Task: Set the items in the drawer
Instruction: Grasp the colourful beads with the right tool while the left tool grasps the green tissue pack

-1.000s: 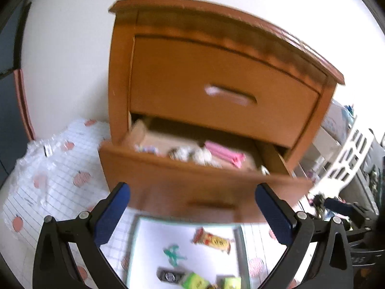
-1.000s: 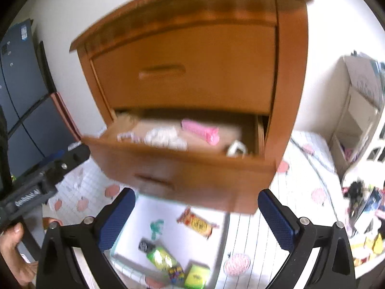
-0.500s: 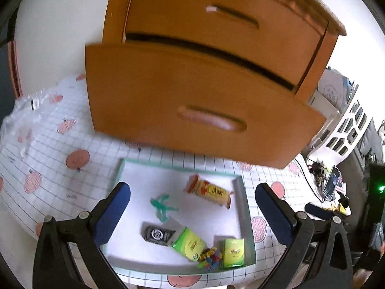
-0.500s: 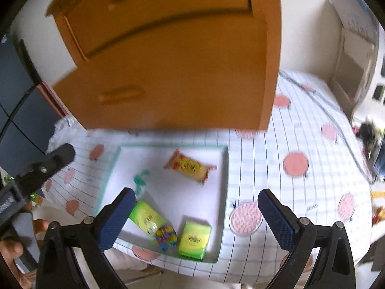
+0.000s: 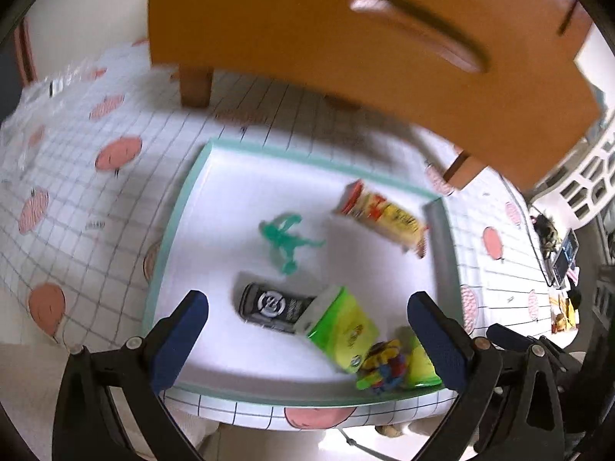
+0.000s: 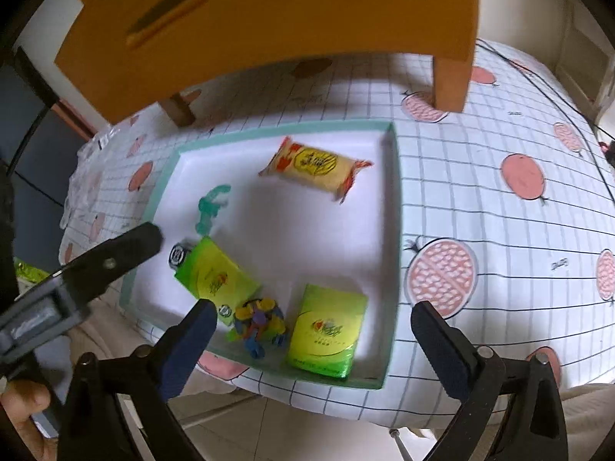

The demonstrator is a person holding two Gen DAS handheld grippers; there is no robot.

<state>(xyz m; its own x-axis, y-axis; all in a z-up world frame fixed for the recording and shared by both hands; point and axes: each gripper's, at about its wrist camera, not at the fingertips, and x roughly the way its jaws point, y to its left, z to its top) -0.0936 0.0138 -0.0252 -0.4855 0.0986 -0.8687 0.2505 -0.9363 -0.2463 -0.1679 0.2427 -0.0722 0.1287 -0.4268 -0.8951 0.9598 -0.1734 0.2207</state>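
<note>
A white tray with a teal rim [image 5: 184, 207] [image 6: 390, 207] lies on the table below the wooden drawer front [image 5: 346, 38] [image 6: 269, 19]. In it are a yellow-red snack bar [image 5: 384, 217] [image 6: 317, 167], a green toy figure [image 5: 286, 236] [image 6: 211, 207], a black packet [image 5: 269, 305] [image 6: 177, 254], a green-yellow pouch [image 5: 342, 328] [image 6: 215, 272], a multicoloured toy [image 5: 384, 368] [image 6: 259, 324] and a green box [image 6: 326, 334]. My left gripper [image 5: 307, 338] is open above the tray's near side. My right gripper [image 6: 315, 349] is open over the green box. Neither holds anything.
The table wears a white grid cloth with pink fruit prints [image 6: 499, 230]. The cabinet's wooden legs [image 5: 196, 84] [image 6: 449, 80] stand behind the tray. Crumpled clear plastic [image 5: 38, 100] lies at the far left. White shelving [image 5: 588, 180] stands off to the right.
Both views have tilted down from the open drawer and its contents to the tray; both grippers have come closer to the tray. Both stayed open.
</note>
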